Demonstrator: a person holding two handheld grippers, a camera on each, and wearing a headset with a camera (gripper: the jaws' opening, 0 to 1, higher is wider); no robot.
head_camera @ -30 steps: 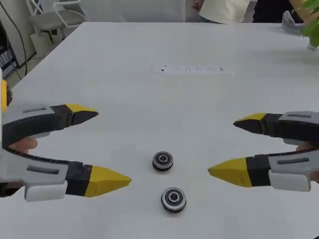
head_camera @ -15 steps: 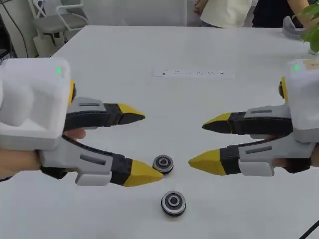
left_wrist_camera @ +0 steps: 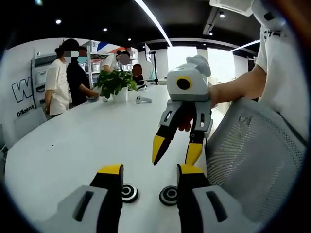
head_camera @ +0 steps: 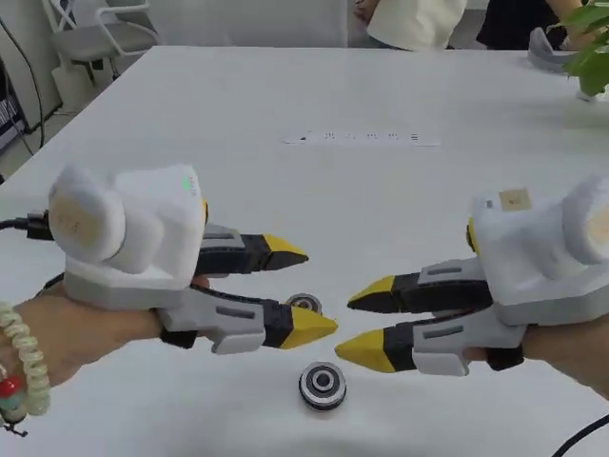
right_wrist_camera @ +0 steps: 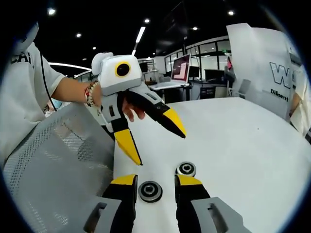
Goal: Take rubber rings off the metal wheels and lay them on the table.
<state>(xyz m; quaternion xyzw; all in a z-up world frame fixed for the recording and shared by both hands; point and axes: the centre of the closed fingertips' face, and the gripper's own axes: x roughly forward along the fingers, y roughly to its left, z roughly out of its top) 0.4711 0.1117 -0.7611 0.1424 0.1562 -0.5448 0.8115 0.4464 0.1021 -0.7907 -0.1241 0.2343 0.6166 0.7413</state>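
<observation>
Two small metal wheels with black rubber rings lie flat on the white table (head_camera: 238, 114). The near wheel (head_camera: 323, 386) (left_wrist_camera: 169, 195) (right_wrist_camera: 150, 191) lies in full sight. The far wheel (head_camera: 304, 304) (left_wrist_camera: 129, 193) (right_wrist_camera: 186, 169) is partly covered by the left gripper's lower jaw in the head view. My left gripper (head_camera: 319, 290) (left_wrist_camera: 149, 170) (right_wrist_camera: 159, 145) comes in from the left, open and empty, jaws above the wheels. My right gripper (head_camera: 344, 327) (right_wrist_camera: 156, 180) (left_wrist_camera: 173, 158) faces it from the right, also open and empty, tips close to the left gripper's.
A pale printed strip (head_camera: 362, 137) lies on the table's far middle. A plant (head_camera: 590, 57) stands at the far right corner, chairs (head_camera: 95, 38) at the far left, and people beyond the far edge. A grey mesh chair back (left_wrist_camera: 252, 160) is behind me.
Both grippers have moved inward toward each other and now hover tip to tip over the wheels. The left gripper's lower jaw now covers part of the far wheel. The wheels have not moved.
</observation>
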